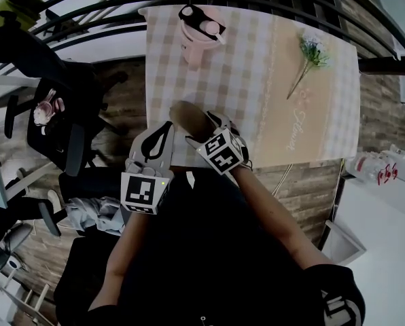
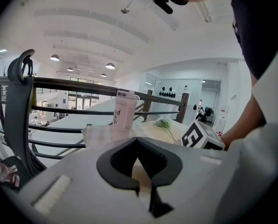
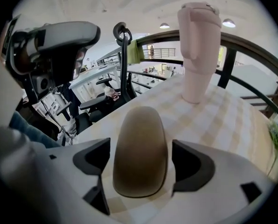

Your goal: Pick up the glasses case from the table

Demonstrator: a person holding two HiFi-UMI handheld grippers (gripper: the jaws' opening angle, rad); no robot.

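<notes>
A brown oval glasses case lies near the front left corner of the checked tablecloth. My right gripper points steeply down over it. In the right gripper view the case lies lengthwise between the two dark pads, with a strip of cloth showing on either side, so the right gripper is open around it. My left gripper hovers just left of the case at the table's edge. Its jaws meet in the left gripper view, and the left gripper holds nothing.
A pink tumbler stands upright at the far edge of the table, with a dark railing behind it. A small flower sprig lies at the right. A black office chair stands on the floor to the left.
</notes>
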